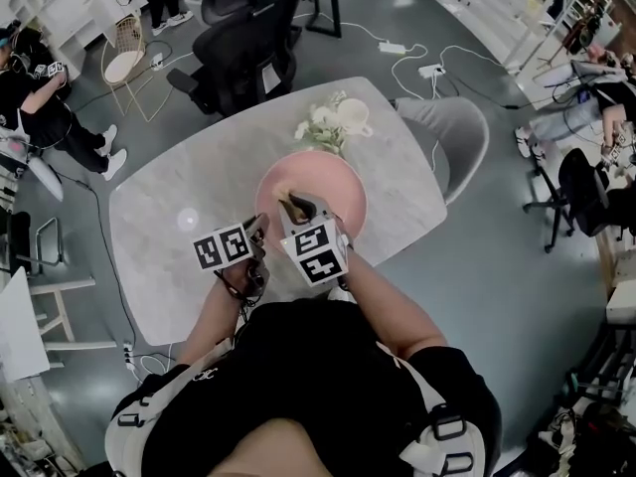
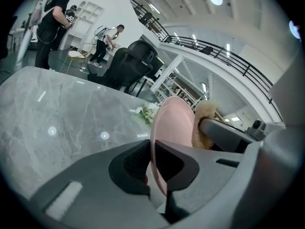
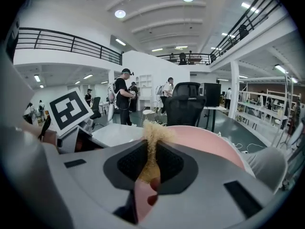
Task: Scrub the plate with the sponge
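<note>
Clamping the round pink plate (image 1: 336, 181), left tongs (image 2: 151, 162); right tongs (image 3: 151, 165) pinch a tan fuzzy sponge (image 3: 153, 135), both over the grey marble desk (image 1: 184, 241), black office chair (image 1: 243, 43) beyond.

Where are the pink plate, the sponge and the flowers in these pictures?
pink plate (image 1: 320, 172): head view, on its bare upper surface.
sponge (image 3: 155, 132): right gripper view, on its fuzzy top tuft.
flowers (image 1: 318, 119): head view, on the white blooms beyond the plate.

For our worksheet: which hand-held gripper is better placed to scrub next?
Right. The right hand-held gripper clamps the sponge at the plate; the left hand-held gripper grips the plate's rim.
</note>
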The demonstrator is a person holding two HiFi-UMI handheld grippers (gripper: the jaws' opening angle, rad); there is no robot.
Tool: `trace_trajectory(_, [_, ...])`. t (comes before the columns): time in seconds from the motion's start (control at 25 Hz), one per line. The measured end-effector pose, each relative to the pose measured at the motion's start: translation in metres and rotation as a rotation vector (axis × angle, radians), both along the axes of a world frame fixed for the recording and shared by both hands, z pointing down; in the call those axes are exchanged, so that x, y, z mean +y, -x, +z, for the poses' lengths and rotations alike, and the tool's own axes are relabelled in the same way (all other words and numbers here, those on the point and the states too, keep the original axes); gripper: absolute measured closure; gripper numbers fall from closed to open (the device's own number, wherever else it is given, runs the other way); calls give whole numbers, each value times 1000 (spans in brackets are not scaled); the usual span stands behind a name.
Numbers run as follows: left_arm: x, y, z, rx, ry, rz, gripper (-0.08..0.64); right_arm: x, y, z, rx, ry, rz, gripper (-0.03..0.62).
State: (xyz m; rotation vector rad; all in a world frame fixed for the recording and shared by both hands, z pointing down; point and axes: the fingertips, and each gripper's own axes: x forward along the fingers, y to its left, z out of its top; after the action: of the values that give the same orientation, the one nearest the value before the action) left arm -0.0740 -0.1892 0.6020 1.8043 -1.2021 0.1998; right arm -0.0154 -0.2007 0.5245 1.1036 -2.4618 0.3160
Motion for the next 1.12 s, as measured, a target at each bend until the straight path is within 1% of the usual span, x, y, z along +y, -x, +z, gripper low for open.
trace_trajectory(0.12, [4,-5,-3,9,-5,14,540,3,11,10,17,23,-33,537])
trace_trajectory(0.24, [5,-8,-8,10,-22,36,541,3,17,15,29,23,-45,537])
trace_trajectory(0.4, [10,-19,-18,18,-48,81,541,0,20,21,25,46,-40,537])
trace_trajectory(0.48, [13,-25,-25,10,-64,107,541,0,19,22,30,49,-35,537])
trace_trajectory(0.64, [14,-31,-33,-29,-94,144,541,-4,13,19,20,48,-16,537])
trace_trajectory(0.92, [13,-35,-44,-38,-138,177,538,-12,7,9,5,23,18,536])
trace_trajectory(1.12, [12,-38,-51,-61,-171,198,534,-26,-6,-2,-23,-11,79,535])
